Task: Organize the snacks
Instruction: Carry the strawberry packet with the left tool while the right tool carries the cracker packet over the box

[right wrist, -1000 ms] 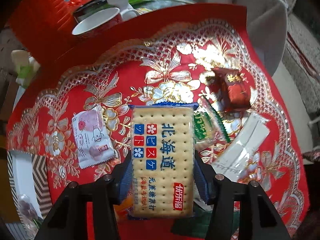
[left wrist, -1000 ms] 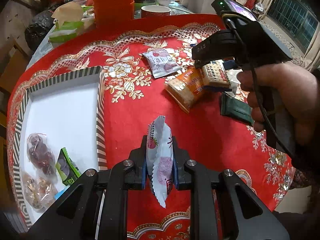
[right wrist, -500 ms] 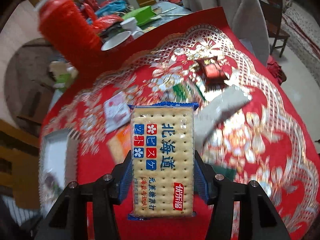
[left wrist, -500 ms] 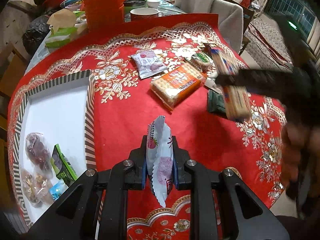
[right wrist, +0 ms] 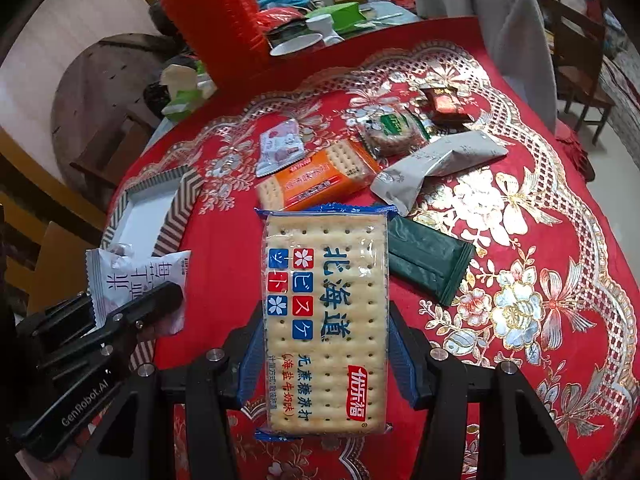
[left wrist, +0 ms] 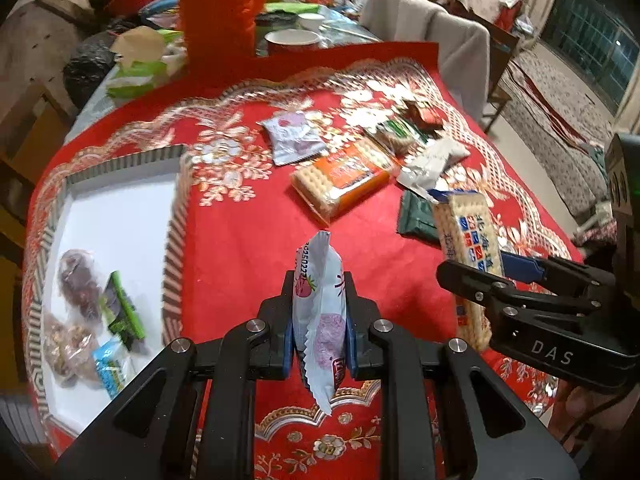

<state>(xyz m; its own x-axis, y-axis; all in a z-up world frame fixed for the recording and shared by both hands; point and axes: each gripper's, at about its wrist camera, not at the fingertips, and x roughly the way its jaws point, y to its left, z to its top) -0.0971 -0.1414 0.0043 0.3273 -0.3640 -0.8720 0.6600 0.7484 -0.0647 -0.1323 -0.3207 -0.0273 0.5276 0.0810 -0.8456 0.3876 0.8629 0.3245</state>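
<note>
The left gripper (left wrist: 320,316) pinches a light, crinkly white snack pouch (left wrist: 320,312) upright while the right gripper (right wrist: 326,346) clamps the brittle cracker pack (right wrist: 326,320) by its long edges, tray (left wrist: 120,200) at ten o'clock.

Cracker pack (right wrist: 326,320) is clamped flat between the right gripper (right wrist: 326,354) fingers, held above the red cloth (right wrist: 520,240). White pouch (right wrist: 136,276) is pinched in the left gripper (right wrist: 132,312) at left, near the striped tray (right wrist: 176,204). Orange pack (right wrist: 320,178) is seen beyond.
</note>
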